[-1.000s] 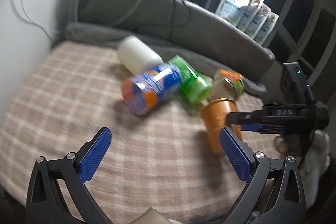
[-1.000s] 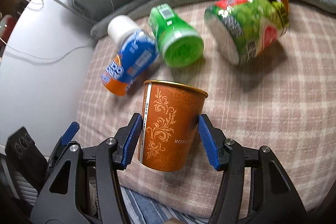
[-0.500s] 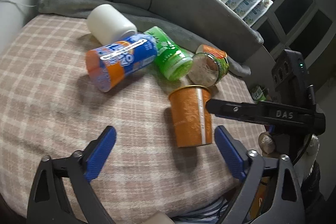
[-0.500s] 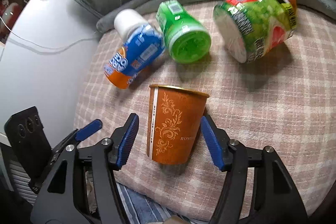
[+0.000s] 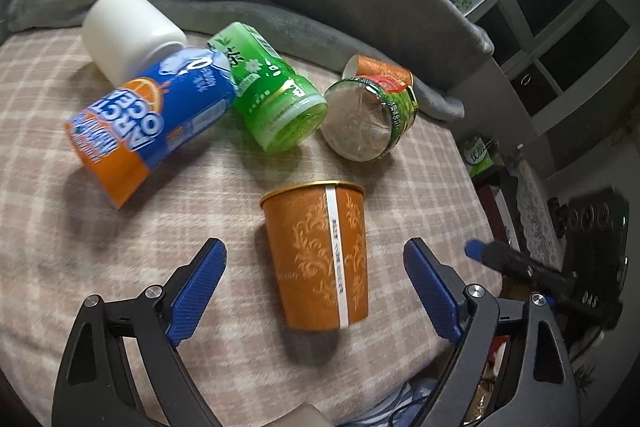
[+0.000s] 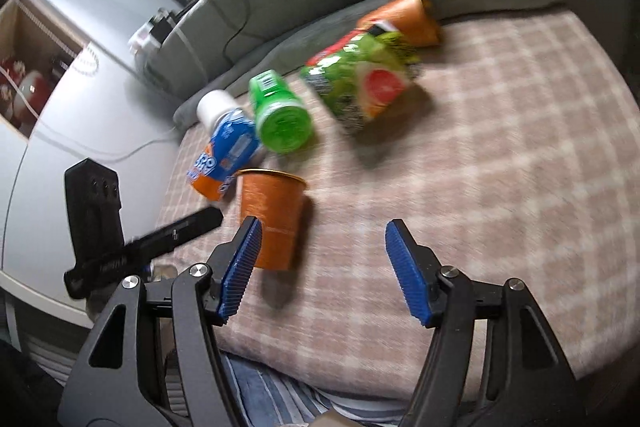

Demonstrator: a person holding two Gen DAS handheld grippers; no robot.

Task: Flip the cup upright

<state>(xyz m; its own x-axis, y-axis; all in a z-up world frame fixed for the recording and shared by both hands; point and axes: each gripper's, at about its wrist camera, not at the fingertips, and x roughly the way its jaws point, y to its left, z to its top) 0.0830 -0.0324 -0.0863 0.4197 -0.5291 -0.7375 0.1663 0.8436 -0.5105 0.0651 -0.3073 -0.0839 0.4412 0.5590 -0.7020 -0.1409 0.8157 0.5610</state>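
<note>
An orange paper cup with a gold rim (image 5: 318,259) stands upright on the checked blanket, mouth up. It also shows in the right wrist view (image 6: 272,219). My left gripper (image 5: 316,291) is open, its blue fingers on either side of the cup and apart from it. My right gripper (image 6: 320,267) is open and empty, with the cup just beyond its left finger (image 6: 240,267). The right gripper shows at the right edge of the left wrist view (image 5: 532,275).
Several containers lie on their sides behind the cup: a blue-and-orange cup (image 5: 148,123), a white bottle (image 5: 128,31), a green bottle (image 5: 272,99), a green printed cup (image 5: 368,119) and another orange cup (image 5: 380,69). A grey cushion (image 5: 280,3) borders the blanket (image 5: 120,247).
My right gripper has let go of the orange cup and drawn back to the right. The cup stands free. My left gripper has moved in around it.
</note>
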